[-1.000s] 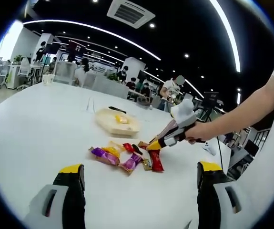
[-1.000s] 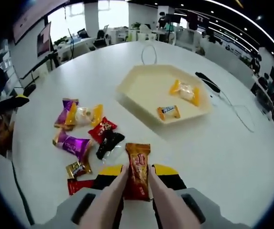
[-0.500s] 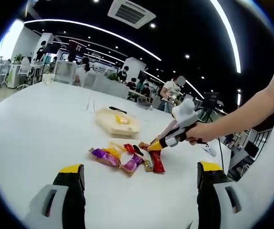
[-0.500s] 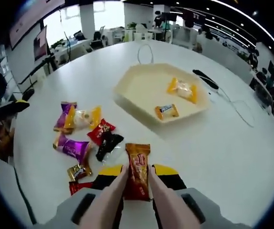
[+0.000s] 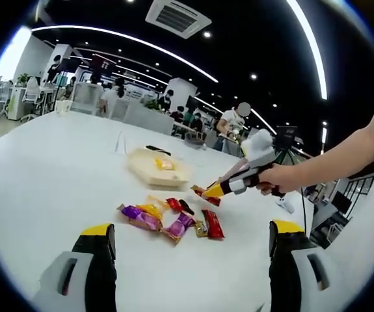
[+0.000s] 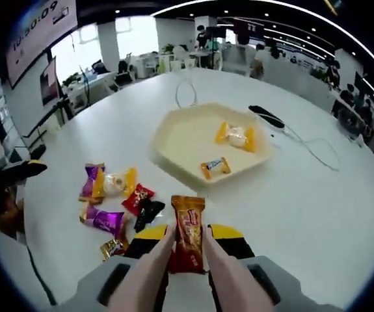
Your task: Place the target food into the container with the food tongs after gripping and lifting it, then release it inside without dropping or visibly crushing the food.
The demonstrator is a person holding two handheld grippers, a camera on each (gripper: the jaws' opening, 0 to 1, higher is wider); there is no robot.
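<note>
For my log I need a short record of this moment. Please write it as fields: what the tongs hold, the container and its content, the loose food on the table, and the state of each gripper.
held item: orange-brown wrapped snack bar, gripped by the pink food tongs
right gripper: shut on the tongs, above the table
container: cream hexagonal tray, holding two wrapped candies
loose food: pile of wrapped candies on the white table
left gripper: open, holding nothing

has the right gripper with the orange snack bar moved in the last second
Yes. In the left gripper view the right gripper with the orange snack bar has risen off the candy pile and shifted toward the cream tray.
</note>
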